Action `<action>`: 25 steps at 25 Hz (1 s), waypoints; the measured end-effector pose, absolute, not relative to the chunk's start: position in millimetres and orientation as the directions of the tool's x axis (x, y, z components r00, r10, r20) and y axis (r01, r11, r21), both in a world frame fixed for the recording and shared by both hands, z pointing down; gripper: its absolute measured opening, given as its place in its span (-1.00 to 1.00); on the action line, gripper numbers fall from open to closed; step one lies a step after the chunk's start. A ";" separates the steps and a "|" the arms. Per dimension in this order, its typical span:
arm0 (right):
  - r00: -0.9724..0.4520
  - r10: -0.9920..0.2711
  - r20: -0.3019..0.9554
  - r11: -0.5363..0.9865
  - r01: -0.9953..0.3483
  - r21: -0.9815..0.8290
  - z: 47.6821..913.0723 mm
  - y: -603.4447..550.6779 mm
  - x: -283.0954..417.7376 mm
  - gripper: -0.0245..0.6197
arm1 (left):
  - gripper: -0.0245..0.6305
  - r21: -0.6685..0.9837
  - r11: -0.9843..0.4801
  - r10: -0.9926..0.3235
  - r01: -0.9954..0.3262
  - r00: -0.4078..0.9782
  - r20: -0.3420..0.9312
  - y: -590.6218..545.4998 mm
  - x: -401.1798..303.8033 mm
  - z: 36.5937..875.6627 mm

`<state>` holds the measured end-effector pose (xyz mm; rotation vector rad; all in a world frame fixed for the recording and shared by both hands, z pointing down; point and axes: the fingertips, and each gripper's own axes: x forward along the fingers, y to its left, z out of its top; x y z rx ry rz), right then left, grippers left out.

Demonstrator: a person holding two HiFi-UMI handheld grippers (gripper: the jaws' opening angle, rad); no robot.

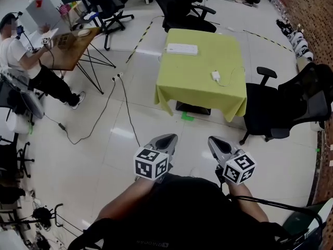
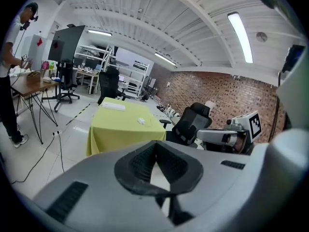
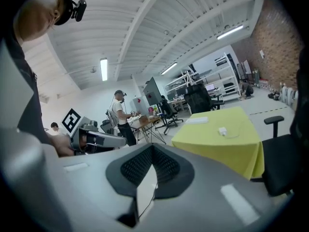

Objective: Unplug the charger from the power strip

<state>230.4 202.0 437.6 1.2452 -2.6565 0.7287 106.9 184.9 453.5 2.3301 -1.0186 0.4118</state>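
A white power strip (image 1: 182, 49) lies near the far edge of a table draped in yellow-green cloth (image 1: 197, 90). A small white charger (image 1: 216, 76) rests on the cloth closer to me, apart from the strip, with a thin white cable looping off to its right. My left gripper (image 1: 167, 138) and right gripper (image 1: 213, 140) hover side by side over the floor, well short of the table, both shut and empty. In the left gripper view, strip (image 2: 112, 106) and charger (image 2: 141, 121) lie far beyond the shut jaws. The right gripper view shows the same strip (image 3: 198, 120) and charger (image 3: 222, 130).
Black office chairs stand at the table's right (image 1: 283, 105) and behind it (image 1: 182, 7). A black cable (image 1: 125, 105) runs across the tiled floor on the left. A person (image 1: 26, 61) sits at a wooden desk (image 1: 70, 48) at far left.
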 end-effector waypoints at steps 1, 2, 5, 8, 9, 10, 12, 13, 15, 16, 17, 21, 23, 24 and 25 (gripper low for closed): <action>-0.652 -0.695 0.302 0.541 -0.752 -0.376 438.2 200.7 224.3 -0.92 | -0.91 0.372 -0.556 -0.569 -0.743 0.667 0.481 183.5 100.9 454.2; -0.649 -0.697 0.305 0.535 -0.754 -0.380 439.5 200.1 219.1 -0.92 | -0.91 0.375 -0.557 -0.564 -0.741 0.669 0.483 182.0 95.9 454.8; -0.634 -0.704 0.321 0.511 -0.765 -0.391 445.2 202.1 210.7 -0.92 | -0.91 0.387 -0.564 -0.552 -0.730 0.681 0.481 176.9 86.3 455.4; -0.613 -0.715 0.335 0.490 -0.782 -0.385 449.0 203.6 209.7 -0.92 | -0.91 0.413 -0.557 -0.547 -0.720 0.693 0.470 171.0 80.8 455.5; -0.608 -0.718 0.338 0.485 -0.786 -0.385 449.2 204.5 209.8 -0.92 | -0.91 0.417 -0.556 -0.546 -0.719 0.694 0.469 170.4 79.5 455.2; -0.604 -0.720 0.341 0.480 -0.789 -0.384 448.6 206.1 209.6 -0.92 | -0.91 0.419 -0.557 -0.544 -0.717 0.697 0.468 170.9 78.5 454.3; -0.597 -0.723 0.346 0.475 -0.794 -0.378 445.2 209.6 209.5 -0.92 | -0.91 0.420 -0.565 -0.541 -0.710 0.703 0.462 172.8 78.1 450.0; -0.594 -0.726 0.347 0.474 -0.797 -0.374 442.8 210.7 209.5 -0.92 | -0.91 0.419 -0.570 -0.539 -0.707 0.707 0.458 173.4 78.6 447.5; -0.589 -0.730 0.347 0.472 -0.802 -0.367 438.4 212.4 208.6 -0.92 | -0.91 0.415 -0.582 -0.536 -0.700 0.713 0.451 174.8 79.3 443.4; -0.588 -0.731 0.347 0.472 -0.803 -0.365 437.2 213.4 207.4 -0.92 | -0.91 0.412 -0.587 -0.535 -0.697 0.716 0.449 175.6 79.4 442.0; -0.588 -0.730 0.348 0.473 -0.803 -0.364 436.7 214.3 205.9 -0.92 | -0.91 0.409 -0.591 -0.534 -0.696 0.717 0.448 176.2 79.1 441.0; -0.592 -0.724 0.355 0.471 -0.800 -0.373 439.6 219.1 201.5 -0.92 | -0.91 0.404 -0.598 -0.530 -0.693 0.719 0.449 179.3 77.8 440.9; -0.592 -0.722 0.357 0.468 -0.799 -0.377 440.8 221.7 200.5 -0.92 | -0.91 0.405 -0.597 -0.531 -0.693 0.719 0.448 180.5 76.7 441.1; -0.592 -0.722 0.358 0.468 -0.799 -0.377 441.0 222.5 200.0 -0.92 | -0.91 0.406 -0.596 -0.531 -0.693 0.720 0.447 180.7 76.2 441.0; -0.592 -0.722 0.358 0.468 -0.799 -0.377 441.0 223.1 199.6 -0.92 | -0.91 0.406 -0.597 -0.532 -0.692 0.720 0.446 180.8 76.1 440.7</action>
